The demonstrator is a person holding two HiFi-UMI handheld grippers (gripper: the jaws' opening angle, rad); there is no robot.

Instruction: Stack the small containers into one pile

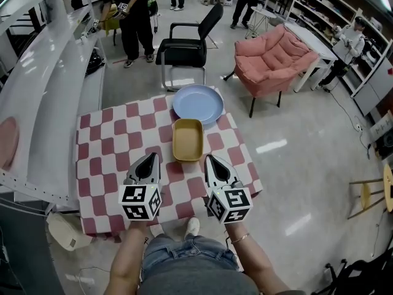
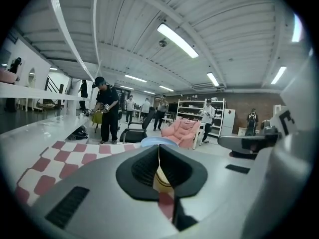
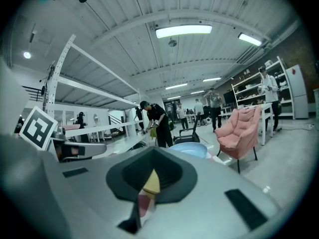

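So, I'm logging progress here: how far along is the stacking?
Nothing looks stacked yet: the yellow container sits on the checkered table beside the blue bowl, not in it. Nothing is in hand: the left tongs and right tongs are shut and empty, short of both. Left to do: lift one container and set it in the other.

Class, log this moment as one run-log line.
left gripper shut, empty | right gripper shut, empty | yellow container beside blue bowl, untouched

Past my red-and-white checkered bench (image 1: 104,152) I see a black office chair (image 1: 181,53). A pink cushioned armchair (image 1: 273,57) stands right of it.
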